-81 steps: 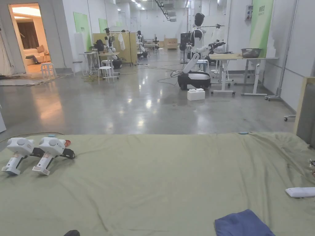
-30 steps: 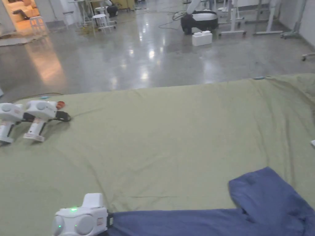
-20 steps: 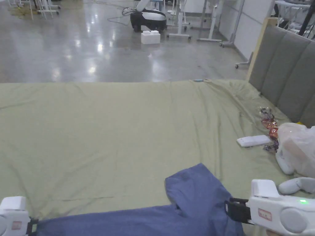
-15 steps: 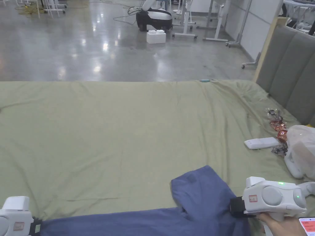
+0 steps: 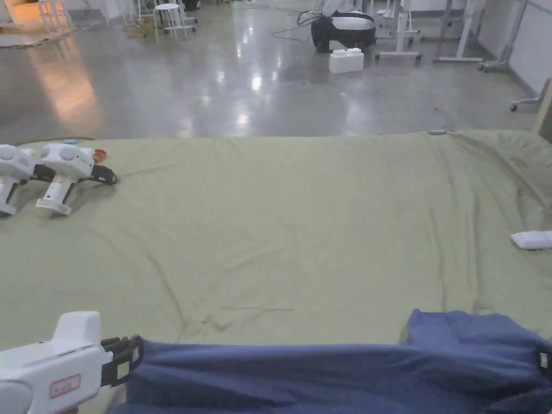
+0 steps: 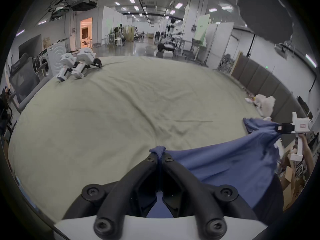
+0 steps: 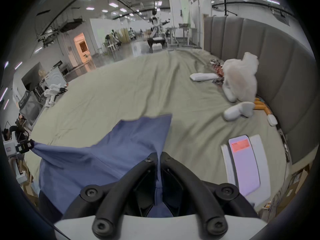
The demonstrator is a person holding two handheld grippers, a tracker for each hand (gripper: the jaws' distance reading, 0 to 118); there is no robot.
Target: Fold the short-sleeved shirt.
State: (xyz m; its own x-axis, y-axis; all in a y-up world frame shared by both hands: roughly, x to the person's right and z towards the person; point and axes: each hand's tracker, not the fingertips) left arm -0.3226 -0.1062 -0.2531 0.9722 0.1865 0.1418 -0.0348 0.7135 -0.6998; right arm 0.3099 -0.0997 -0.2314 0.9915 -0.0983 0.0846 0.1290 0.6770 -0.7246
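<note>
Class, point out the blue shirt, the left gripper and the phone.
blue shirt (image 5: 302, 372): head view, stretched upper edge.
left gripper (image 6: 160, 157): left gripper view, between its jaw tips.
phone (image 7: 244, 165): right gripper view, screen middle.

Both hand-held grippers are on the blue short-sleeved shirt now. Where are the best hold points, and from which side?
The current holds look right: the blue short-sleeved shirt is pinched at its two outer ends, left hand-held gripper and right hand-held gripper each coming from outside. The cloth spans between them over the green bedsheet, so these holds let it be laid flat.
</note>
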